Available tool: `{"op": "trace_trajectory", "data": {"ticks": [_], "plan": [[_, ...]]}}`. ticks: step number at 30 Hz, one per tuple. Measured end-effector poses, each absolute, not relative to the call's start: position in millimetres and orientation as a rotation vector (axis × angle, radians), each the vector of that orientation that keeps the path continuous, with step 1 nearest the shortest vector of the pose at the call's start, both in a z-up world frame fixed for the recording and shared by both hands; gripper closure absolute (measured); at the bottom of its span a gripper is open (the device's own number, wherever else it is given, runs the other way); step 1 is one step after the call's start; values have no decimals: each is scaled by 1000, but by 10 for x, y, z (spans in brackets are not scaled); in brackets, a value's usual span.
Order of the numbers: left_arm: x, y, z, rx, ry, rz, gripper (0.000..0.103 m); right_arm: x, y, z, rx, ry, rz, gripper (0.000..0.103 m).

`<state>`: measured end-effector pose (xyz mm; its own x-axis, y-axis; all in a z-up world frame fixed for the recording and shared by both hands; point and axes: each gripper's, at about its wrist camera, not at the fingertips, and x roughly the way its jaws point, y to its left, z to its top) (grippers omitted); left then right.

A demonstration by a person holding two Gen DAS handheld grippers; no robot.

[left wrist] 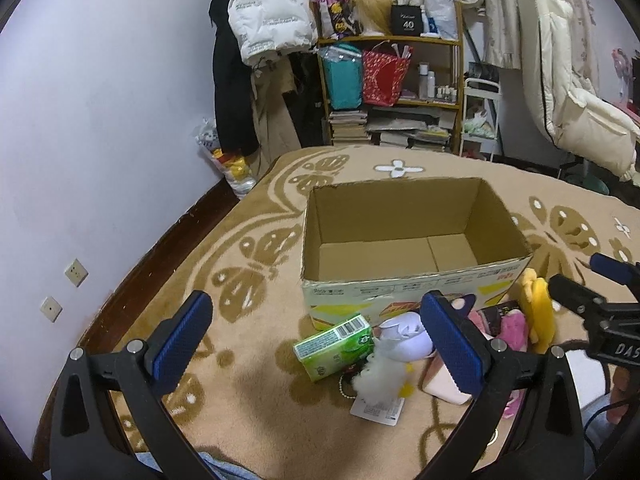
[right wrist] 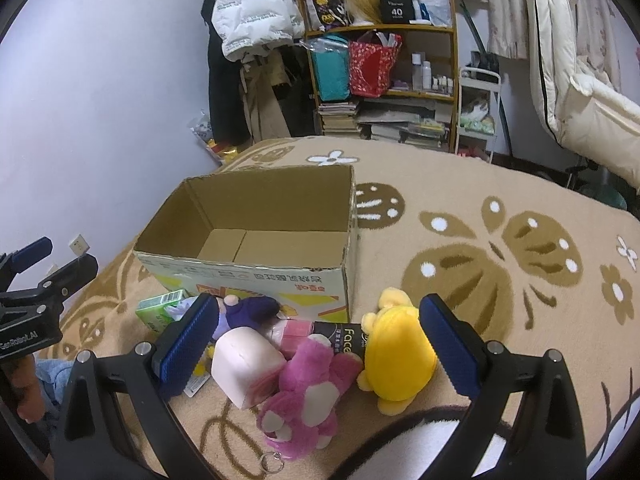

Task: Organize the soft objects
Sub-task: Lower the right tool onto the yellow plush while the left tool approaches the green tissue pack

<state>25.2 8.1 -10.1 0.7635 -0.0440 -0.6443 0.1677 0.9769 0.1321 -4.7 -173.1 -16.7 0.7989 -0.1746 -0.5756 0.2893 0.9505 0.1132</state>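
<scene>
An open, empty cardboard box (left wrist: pixel 408 280) (right wrist: pixel 256 276) stands on the patterned blanket. In front of it lies a pile of soft things: a yellow plush (right wrist: pixel 398 354) (left wrist: pixel 540 312), a pink plush bear (right wrist: pixel 306 392) (left wrist: pixel 514 330), a pale pink toast-shaped cushion (right wrist: pixel 246 364) (left wrist: pixel 444 388), a purple plush (right wrist: pixel 252 310) (left wrist: pixel 404 338), a white fluffy toy (left wrist: pixel 378 378) and a green tissue pack (left wrist: pixel 334 348) (right wrist: pixel 160 308). My left gripper (left wrist: pixel 316 344) is open above the tissue pack. My right gripper (right wrist: pixel 316 346) is open over the pink bear and the cushion.
A black tube (right wrist: pixel 340 338) and a small pink box (right wrist: pixel 296 330) lie among the toys. A wall (left wrist: pixel 100 120) runs along the blanket's left side. Behind stand a cluttered shelf (left wrist: pixel 400 92), hanging coats (left wrist: pixel 268 12) and a padded chair (left wrist: pixel 572 92).
</scene>
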Motion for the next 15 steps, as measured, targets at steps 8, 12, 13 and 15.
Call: {"op": "trace_trajectory", "data": {"ticks": [8,12,13,15], "plan": [[411,111,-336,205,727,-71,0,39,-1943,-258,244,642,-303,0],[467,122,-406,208,753,-78,0,86,-2016,-317,253,669,-322,0],[494,134,-426,206,762,-73,0,98,-2041,-335,263,677,-325,0],[558,174,-469,194,788,-70,0,109,-2081,-367,279,688,-328,0]]}}
